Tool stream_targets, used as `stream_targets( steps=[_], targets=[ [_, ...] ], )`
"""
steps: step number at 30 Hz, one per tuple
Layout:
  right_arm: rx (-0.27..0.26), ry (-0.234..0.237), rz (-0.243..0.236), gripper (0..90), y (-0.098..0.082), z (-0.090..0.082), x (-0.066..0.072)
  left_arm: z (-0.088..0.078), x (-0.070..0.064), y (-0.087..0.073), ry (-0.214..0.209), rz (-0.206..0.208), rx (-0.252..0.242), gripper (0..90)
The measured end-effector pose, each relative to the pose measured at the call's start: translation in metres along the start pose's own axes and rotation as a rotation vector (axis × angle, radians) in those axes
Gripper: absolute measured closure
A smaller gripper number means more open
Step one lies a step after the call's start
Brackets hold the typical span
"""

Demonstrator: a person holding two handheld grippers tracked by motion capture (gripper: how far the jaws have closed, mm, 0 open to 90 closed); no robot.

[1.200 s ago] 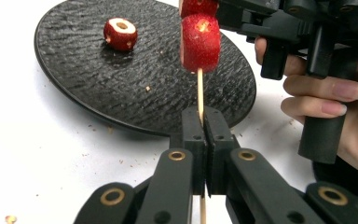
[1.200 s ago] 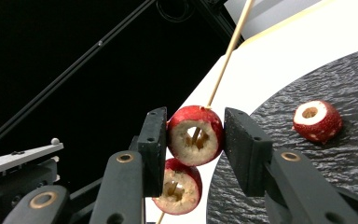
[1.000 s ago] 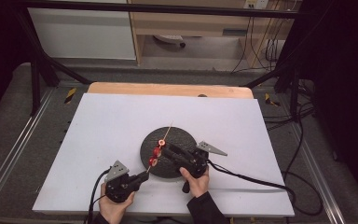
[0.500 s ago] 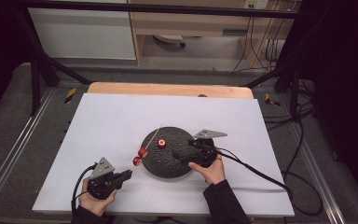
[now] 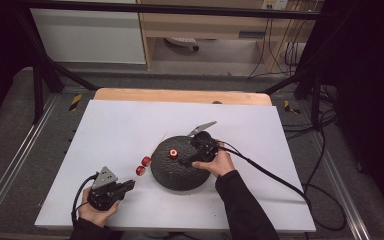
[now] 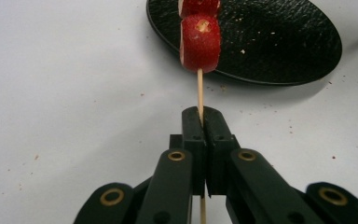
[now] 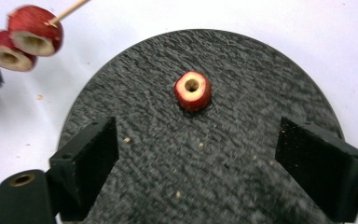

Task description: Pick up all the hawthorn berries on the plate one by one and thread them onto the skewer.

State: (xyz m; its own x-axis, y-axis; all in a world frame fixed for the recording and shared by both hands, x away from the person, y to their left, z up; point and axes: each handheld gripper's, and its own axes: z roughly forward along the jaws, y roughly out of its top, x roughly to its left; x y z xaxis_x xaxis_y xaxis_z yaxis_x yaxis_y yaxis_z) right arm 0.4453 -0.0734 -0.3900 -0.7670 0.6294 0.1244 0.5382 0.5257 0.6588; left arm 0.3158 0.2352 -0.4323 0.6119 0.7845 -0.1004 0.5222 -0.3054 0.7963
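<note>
Your skewer (image 6: 199, 91) is a thin, pale wooden stick with two red fruit pieces threaded on it. The nearer piece (image 6: 200, 43) in the left gripper view is round and glossy, deep red on the skin, with a small pale patch where the stick passes through; the second piece (image 6: 199, 5) sits right behind it, touching it. From the right gripper view you can see that both are cored rings — pale, hollow centres inside red skin (image 7: 35, 30) — and the stick's bare tip pokes out past them. In the high view the two pieces (image 5: 143, 165) hang just off the left edge of the plate, over the white table (image 5: 120, 130).

A third ring of the same fruit (image 7: 193, 90) lies on the black plate (image 7: 242, 116), hole facing up, red rim around a cream middle. The plate is round, dark and rough-textured, with a few pale crumbs scattered on it.

Your left gripper (image 6: 200, 116) has its jaws pressed together on the bare lower part of the skewer — the stick runs straight up between them and carries the fruit out ahead, toward the plate's near rim. Your left hand (image 5: 97, 210) holds it low at the table's front left.

Your right gripper (image 7: 200, 154) hovers over the plate with its jaws wide apart; they have just been opening, and nothing is between the pads. The loose ring lies ahead of it, apart from both jaws. Your right hand (image 5: 220, 162) rests over the plate's right side, its cable trailing off to the right.
</note>
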Motion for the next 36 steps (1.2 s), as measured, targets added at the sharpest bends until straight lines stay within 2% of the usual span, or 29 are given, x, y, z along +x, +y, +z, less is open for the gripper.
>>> stream_targets(
  steps=[3,7,11,15,17,21,29,36],
  targets=[
    [0.036,-0.002,-0.018,16.6,0.011,0.009,-0.002,0.001,0.002,0.000,0.002,-0.004,0.004,88.5],
    [0.089,0.006,-0.009,22.8,0.024,0.020,-0.004,0.002,0.003,0.000,0.009,-0.007,0.006,88.6],
    [0.113,0.022,-0.015,29.3,0.034,0.031,-0.005,0.002,0.004,0.000,0.011,-0.011,0.008,88.5],
    [0.159,0.020,-0.028,34.8,0.040,0.041,-0.004,0.002,0.003,0.000,0.017,-0.012,0.010,88.6],
    [0.168,0.033,-0.020,37.5,0.043,0.046,-0.004,0.002,0.002,0.000,0.018,-0.009,0.013,88.6],
    [0.206,0.029,-0.015,42.6,0.045,0.055,-0.005,0.002,0.003,0.000,0.021,-0.014,0.013,88.6],
    [0.228,0.037,0.028,51.8,0.046,0.067,-0.006,0.002,0.002,-0.001,0.018,-0.014,0.013,88.5],
    [0.238,0.047,0.034,57.6,0.045,0.070,-0.008,0.002,0.002,-0.001,0.017,-0.012,0.015,88.5]
  ],
)
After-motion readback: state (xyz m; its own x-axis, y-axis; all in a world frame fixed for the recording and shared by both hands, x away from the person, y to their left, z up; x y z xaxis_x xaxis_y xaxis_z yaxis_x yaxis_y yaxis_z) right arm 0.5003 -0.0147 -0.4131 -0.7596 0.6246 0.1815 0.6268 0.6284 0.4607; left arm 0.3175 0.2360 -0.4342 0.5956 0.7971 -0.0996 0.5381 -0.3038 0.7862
